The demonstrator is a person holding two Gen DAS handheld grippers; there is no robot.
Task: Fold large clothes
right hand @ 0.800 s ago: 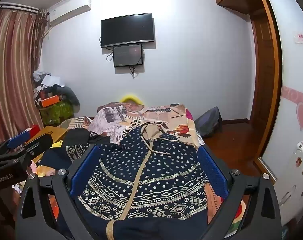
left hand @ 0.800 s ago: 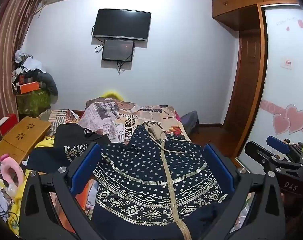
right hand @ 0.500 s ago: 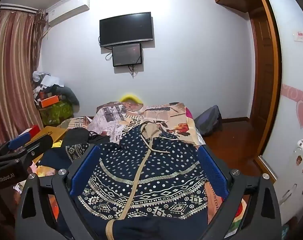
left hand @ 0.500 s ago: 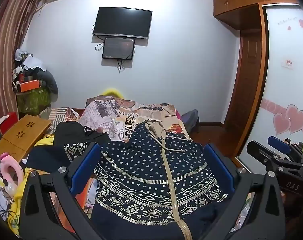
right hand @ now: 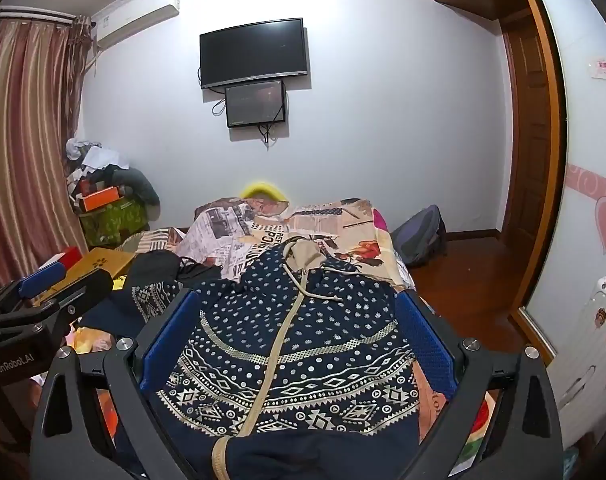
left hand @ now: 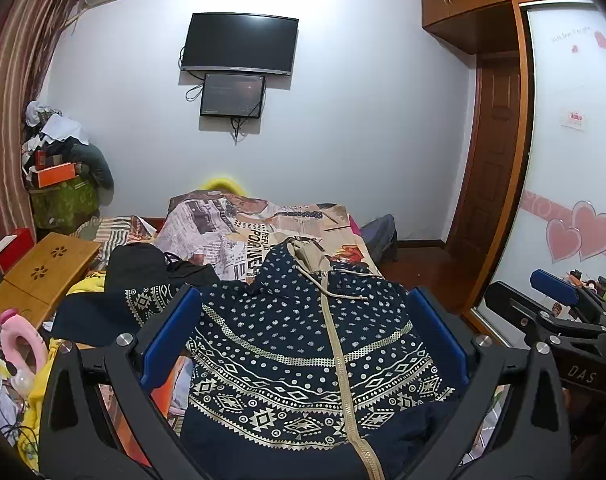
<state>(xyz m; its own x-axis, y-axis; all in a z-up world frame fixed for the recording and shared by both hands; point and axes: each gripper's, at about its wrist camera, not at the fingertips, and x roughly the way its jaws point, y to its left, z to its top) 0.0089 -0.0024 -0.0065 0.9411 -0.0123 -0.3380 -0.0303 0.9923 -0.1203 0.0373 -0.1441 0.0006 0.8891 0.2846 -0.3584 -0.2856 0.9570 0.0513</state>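
Observation:
A navy hoodie [left hand: 287,344] with pale dots, geometric bands and a beige zip lies front up on the bed, hood [left hand: 307,256] toward the far wall. One sleeve [left hand: 103,312] spreads out to the left. My left gripper [left hand: 303,296] hovers open over the hoodie's lower body with nothing between its blue pads [left hand: 171,336]. My right gripper [right hand: 299,300] hangs open over the same garment [right hand: 295,344], pads [right hand: 423,340] wide apart. Each gripper shows at the edge of the other's view: the right gripper [left hand: 551,304] and the left gripper [right hand: 43,288].
A newspaper-print quilt [left hand: 231,232] covers the bed's far half. A black garment [left hand: 143,264], a wooden folding table [left hand: 43,272] and a pink toy [left hand: 23,340] crowd the left. A backpack [right hand: 419,236] sits on the wooden floor, by the wardrobe [left hand: 575,160] on the right.

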